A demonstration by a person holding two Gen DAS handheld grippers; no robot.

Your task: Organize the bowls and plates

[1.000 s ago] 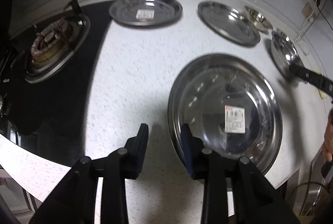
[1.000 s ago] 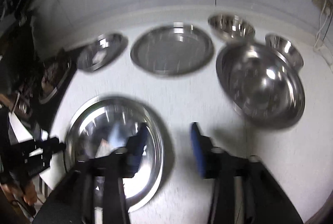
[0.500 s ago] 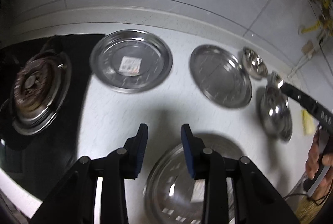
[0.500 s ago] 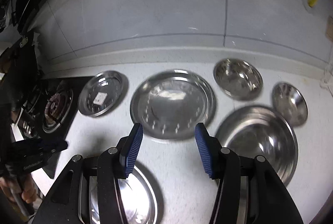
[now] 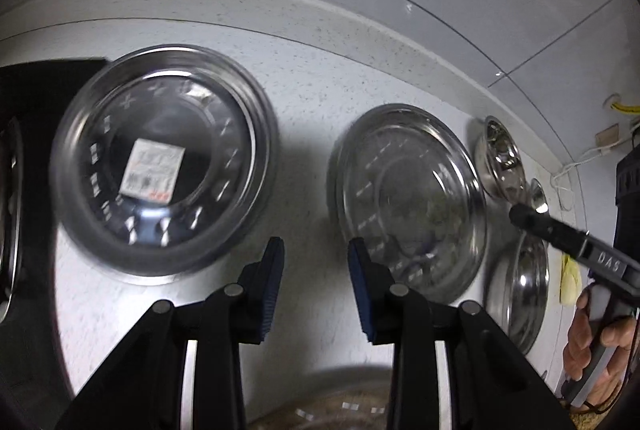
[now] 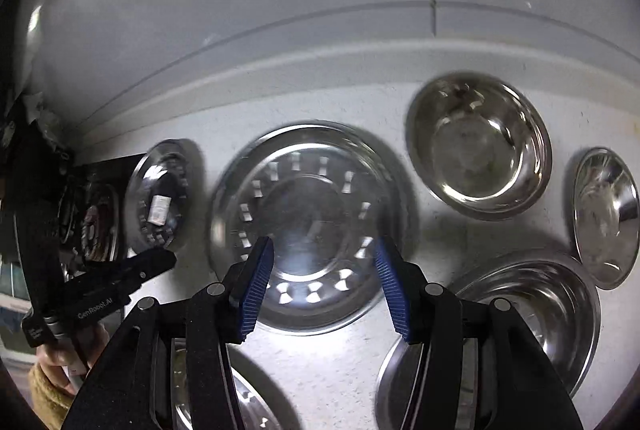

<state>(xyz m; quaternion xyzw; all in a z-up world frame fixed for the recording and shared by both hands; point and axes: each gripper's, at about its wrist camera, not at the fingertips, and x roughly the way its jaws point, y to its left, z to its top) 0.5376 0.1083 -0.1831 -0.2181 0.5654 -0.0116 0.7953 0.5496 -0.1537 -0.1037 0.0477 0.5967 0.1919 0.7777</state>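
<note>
Steel dishes lie on a white speckled counter. In the left wrist view my left gripper hangs open and empty above bare counter, between a plate with a paper sticker and a plain plate. In the right wrist view my right gripper is open with nothing held, above the near rim of that plain plate. Behind it to the right sit a medium bowl and a small bowl, with a large bowl nearer. The sticker plate lies left.
A large plate's rim shows under the left fingers. A gas burner on black glass is at the far left. The tiled wall rises just behind the dishes. A hand holds the right gripper; cables and a socket sit far right.
Both grippers moved toward the back wall. The large plate slid to the bottom edge of both views and the back row of dishes looms closer. Both jaw gaps look unchanged.
</note>
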